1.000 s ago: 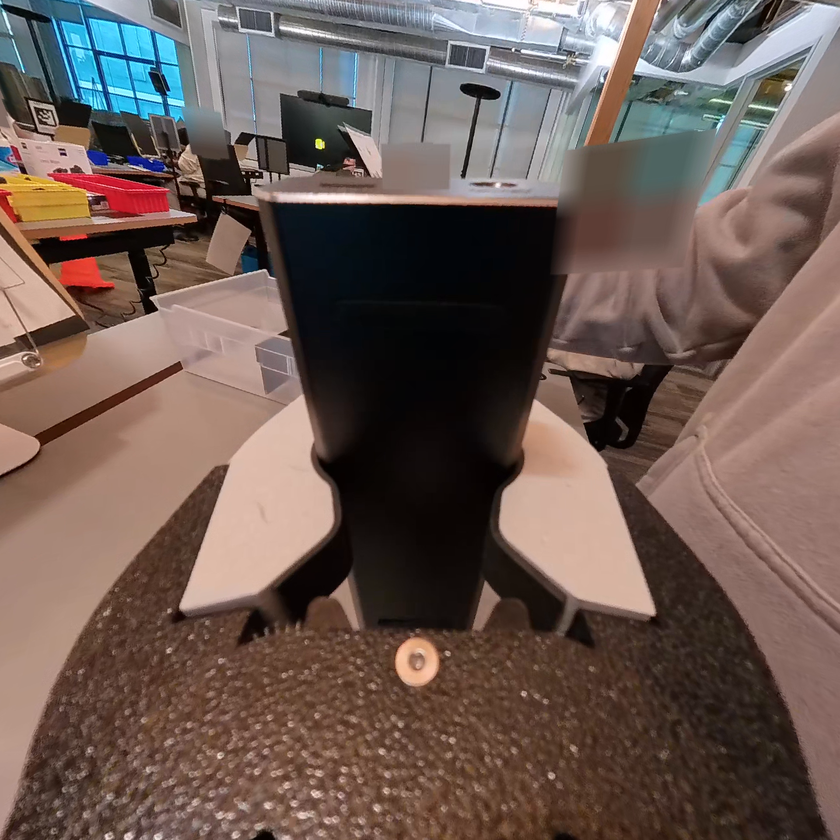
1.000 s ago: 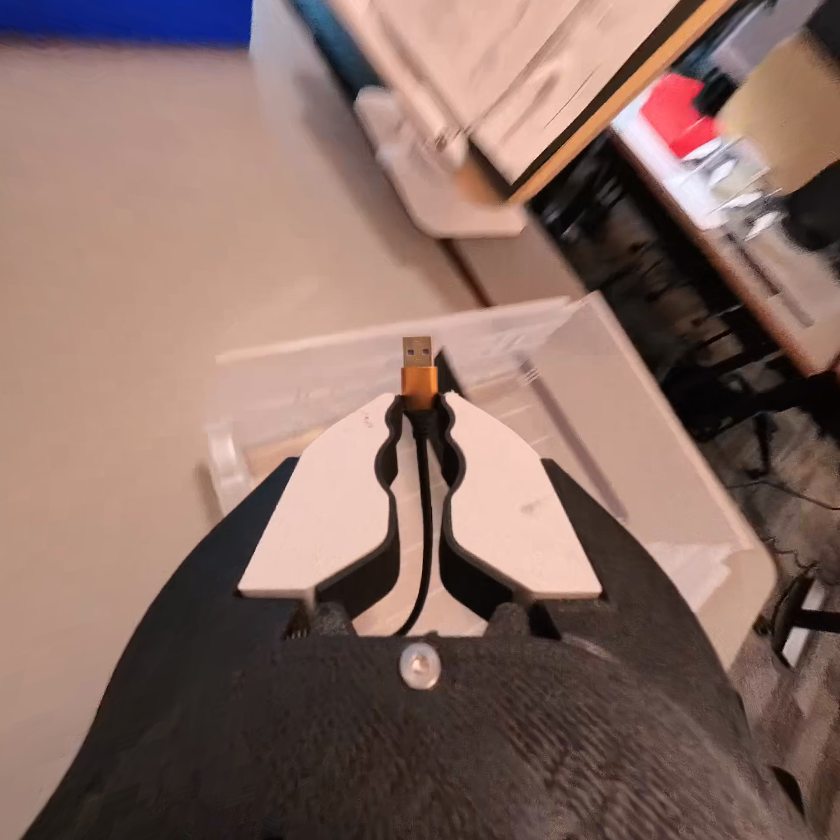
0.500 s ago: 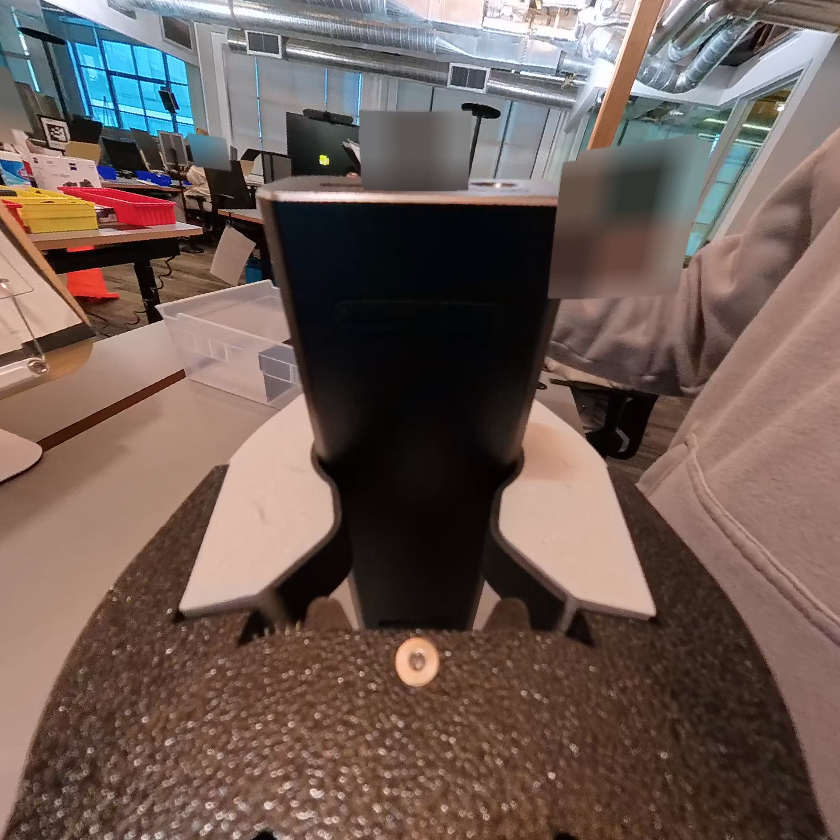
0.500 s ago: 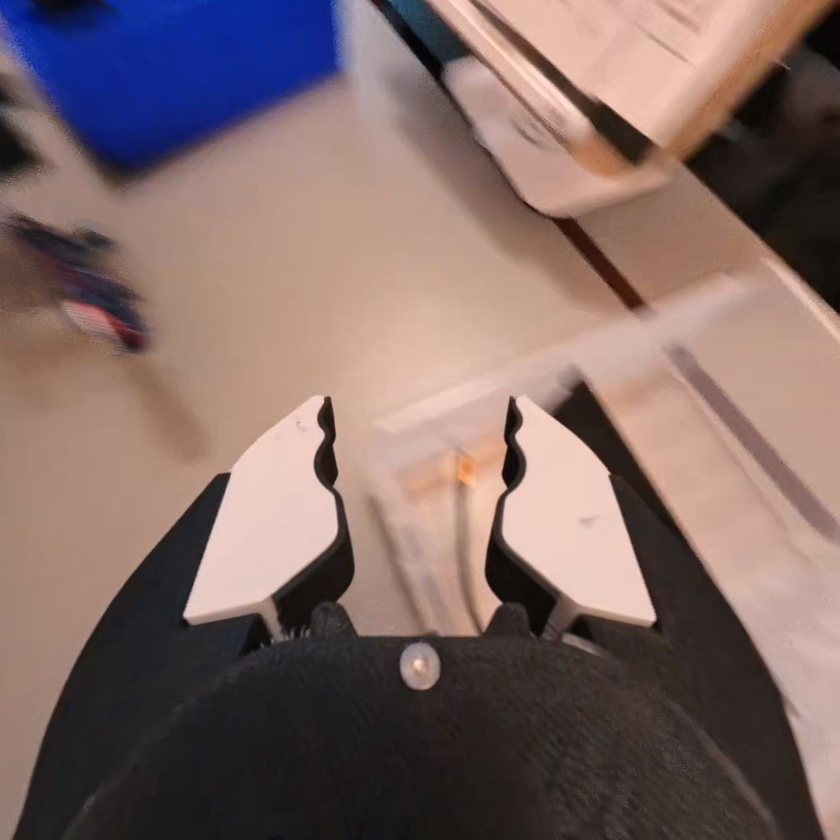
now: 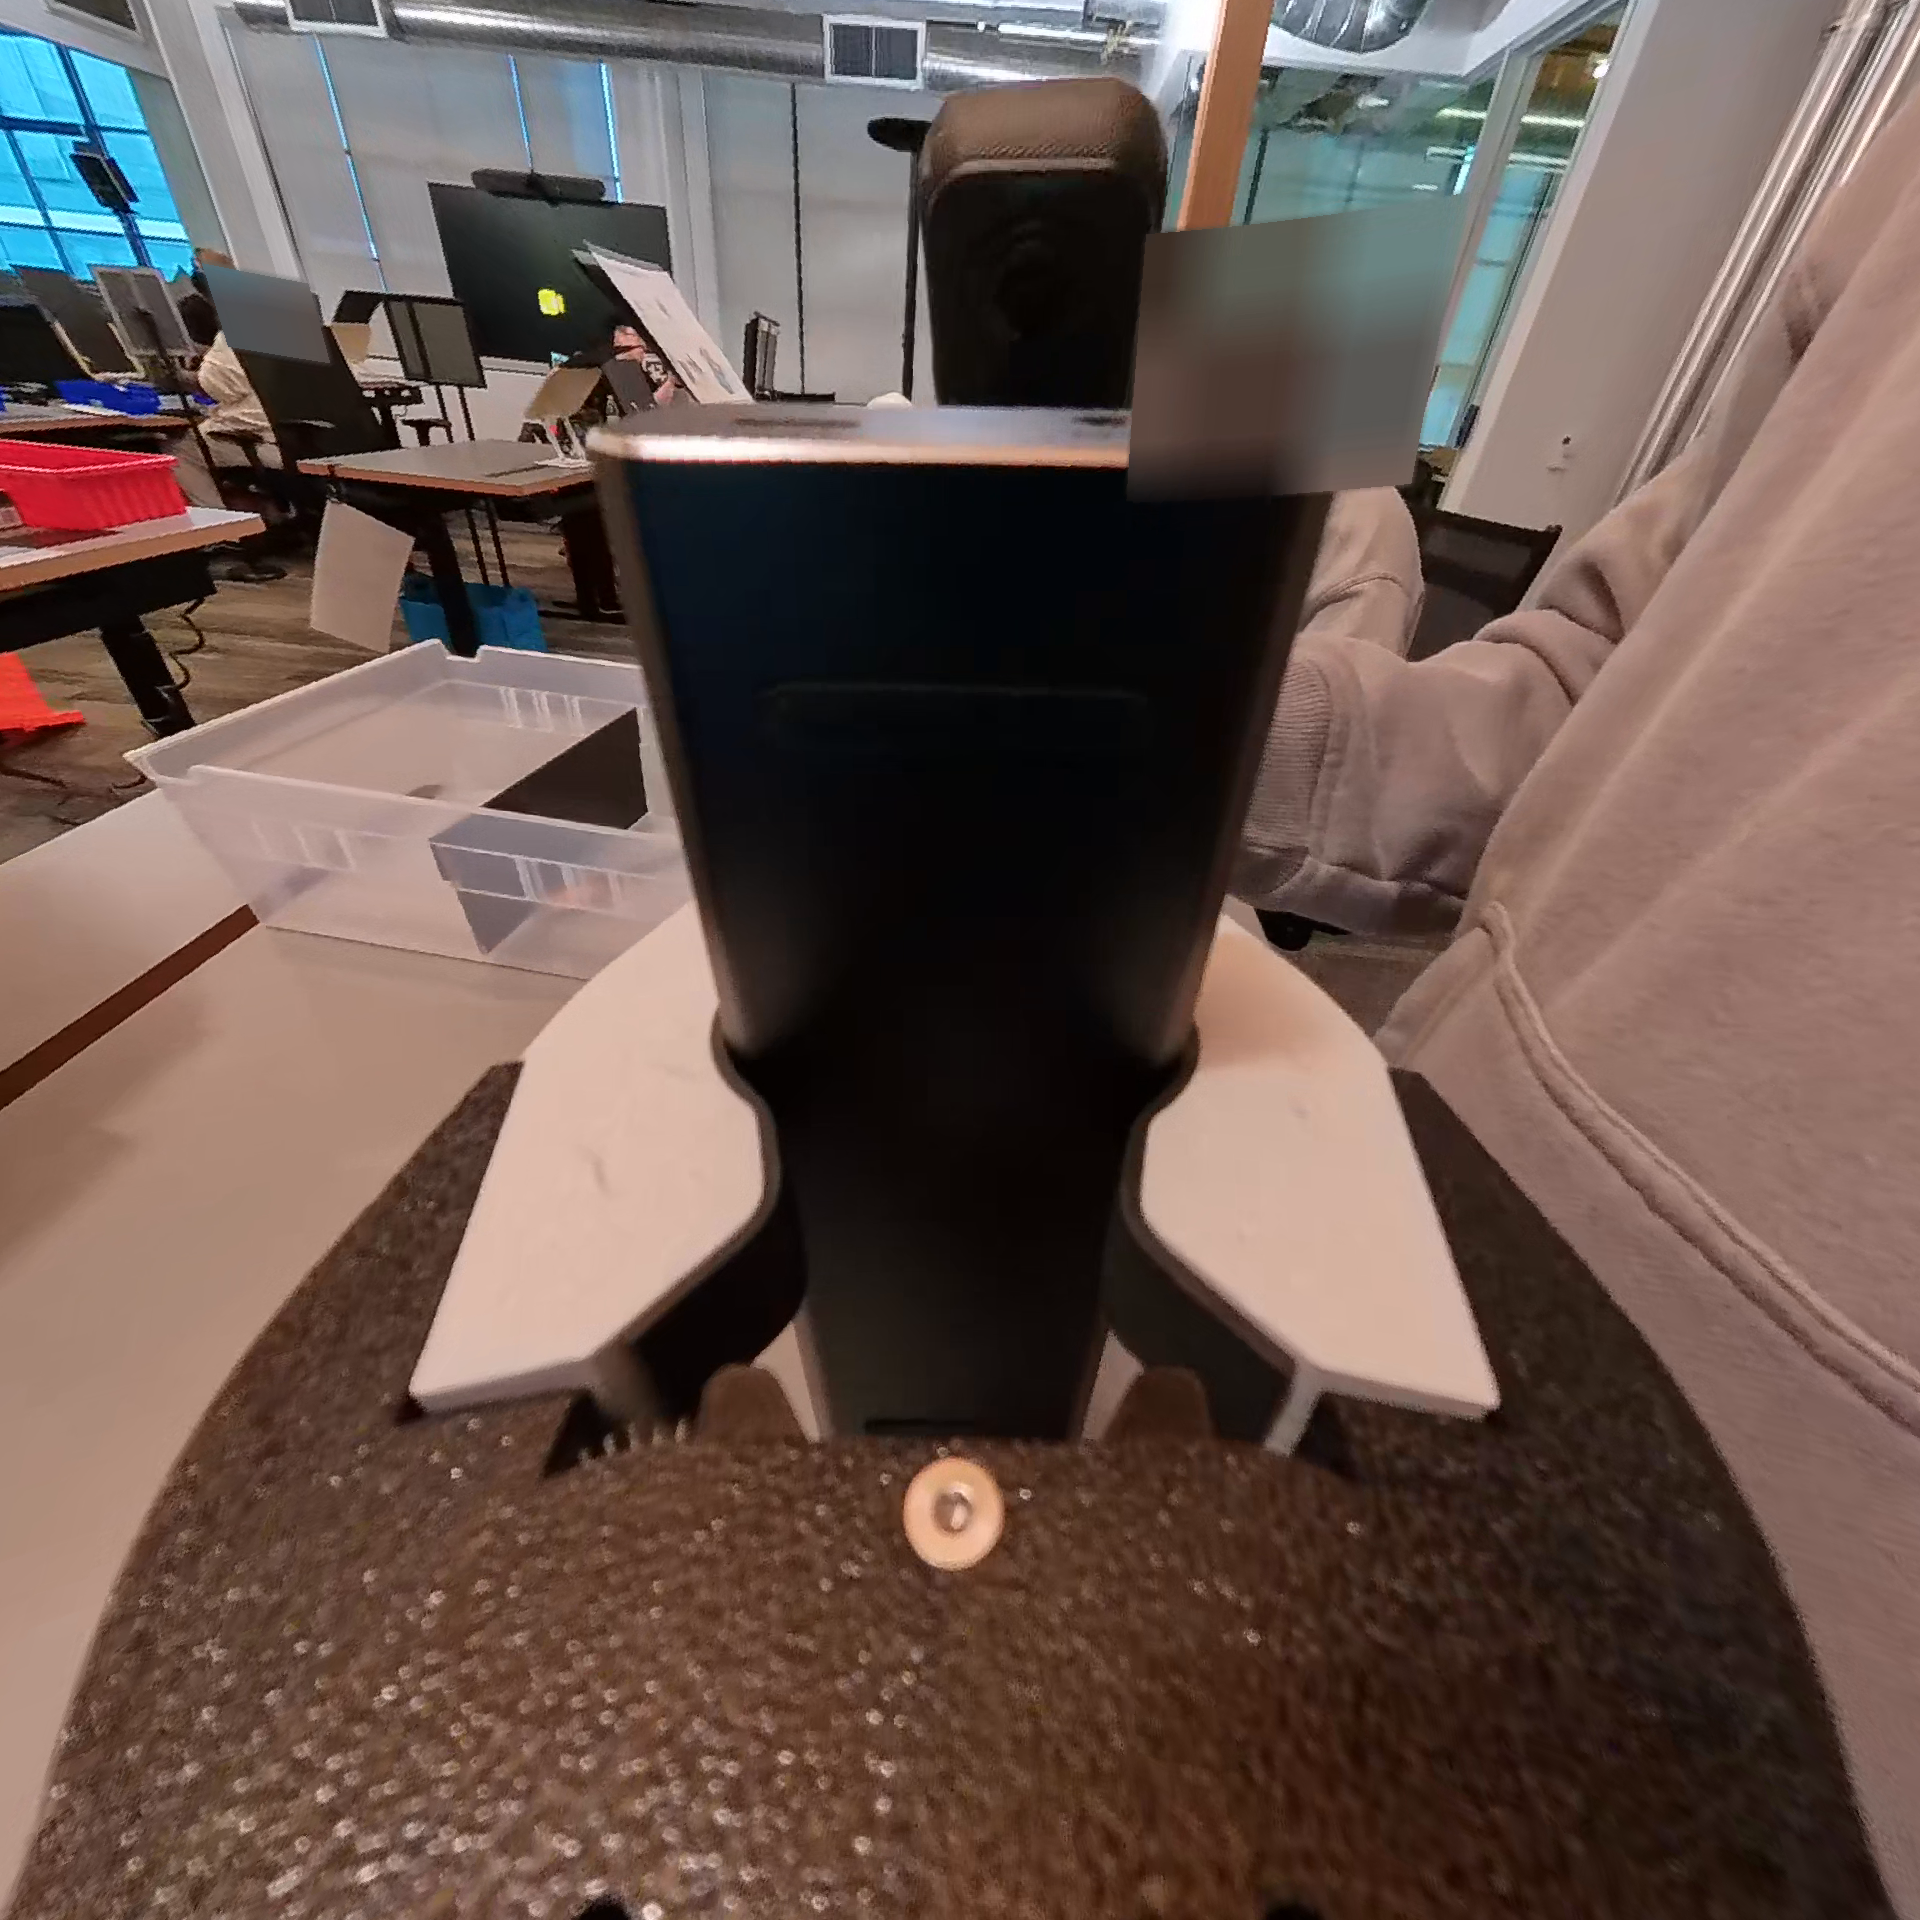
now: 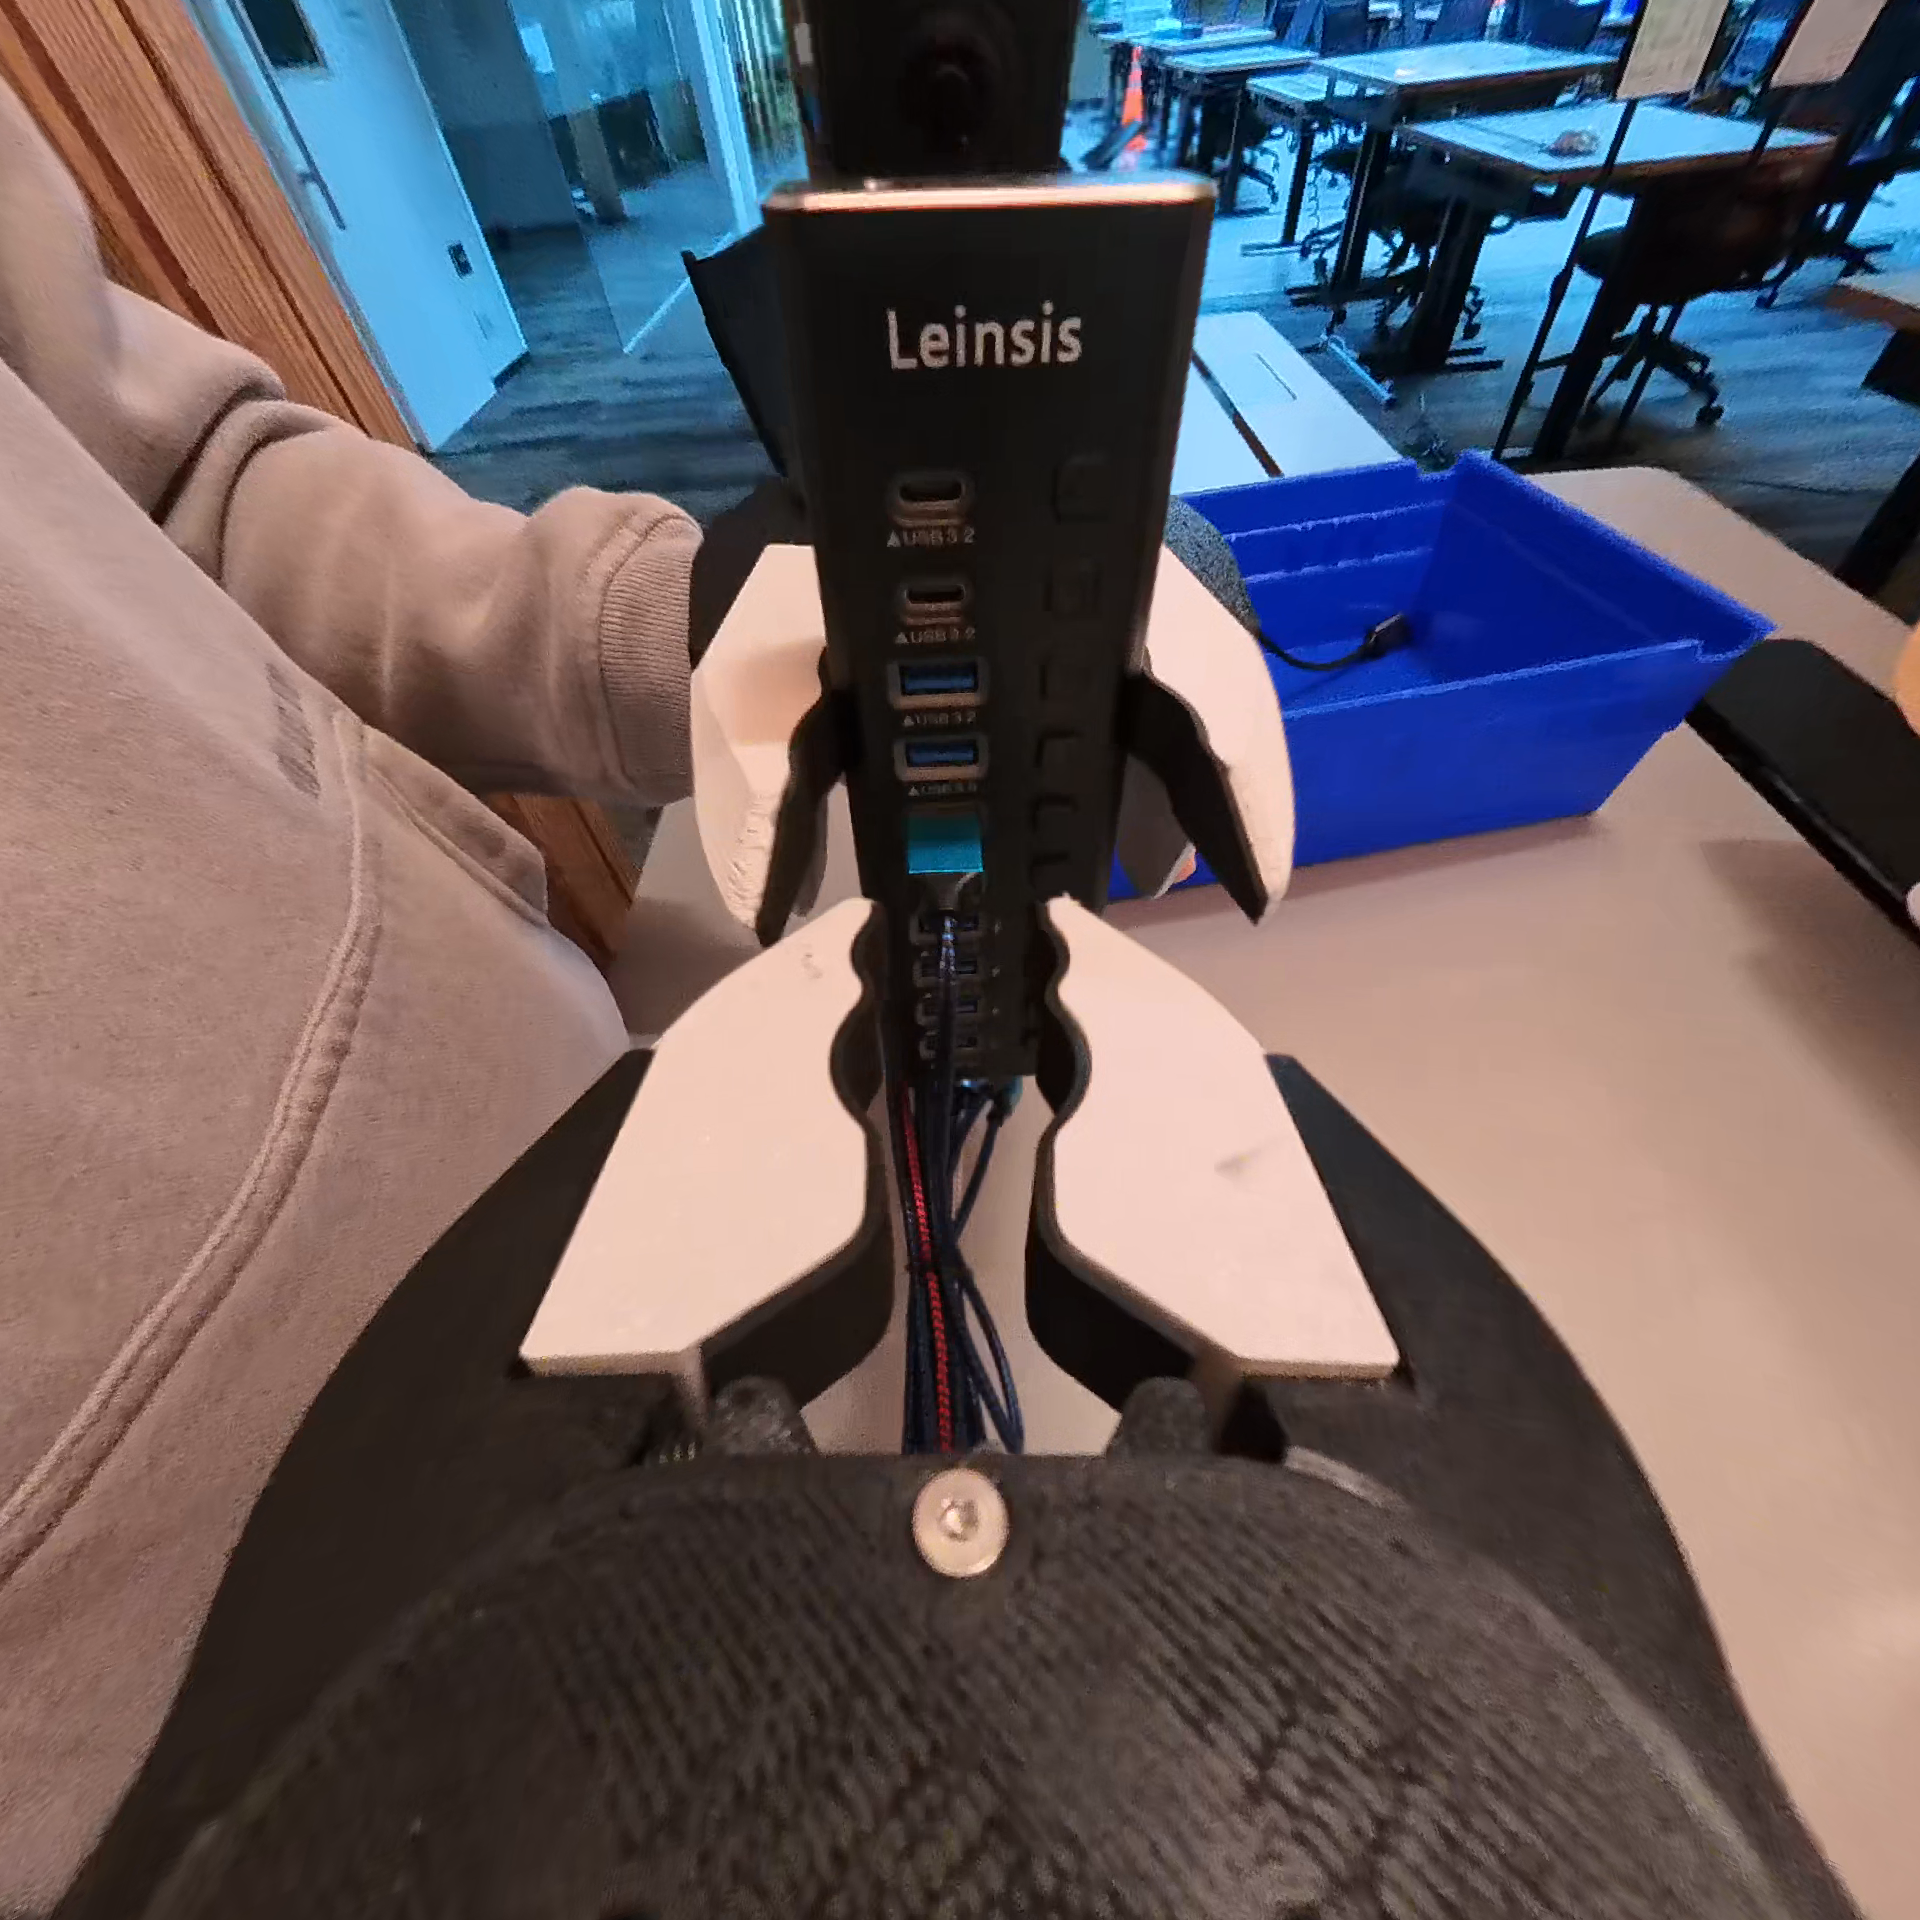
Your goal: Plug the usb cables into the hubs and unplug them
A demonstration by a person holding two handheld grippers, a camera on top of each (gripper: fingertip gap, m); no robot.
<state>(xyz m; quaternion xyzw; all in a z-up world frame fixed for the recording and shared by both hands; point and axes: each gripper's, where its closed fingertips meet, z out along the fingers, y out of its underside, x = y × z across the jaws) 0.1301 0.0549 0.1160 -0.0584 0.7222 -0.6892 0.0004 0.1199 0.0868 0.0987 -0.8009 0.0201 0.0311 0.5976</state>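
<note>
The left gripper [image 5: 956, 1029] is clamped on the black hub [image 5: 961, 790], holding it upright above the table [image 5: 208, 1143]. The right gripper [image 6: 956, 925] faces the hub's port side with its fingers [image 6: 727, 1143] apart, gripping nothing. A teal plug [image 6: 943, 844] sits in one port, just past the fingertips, and dark cables [image 6: 951, 1268] hang down between them. A blue bin [image 6: 1507, 665] stands behind; a clear bin [image 5: 364, 779] lies beyond the hub
</note>
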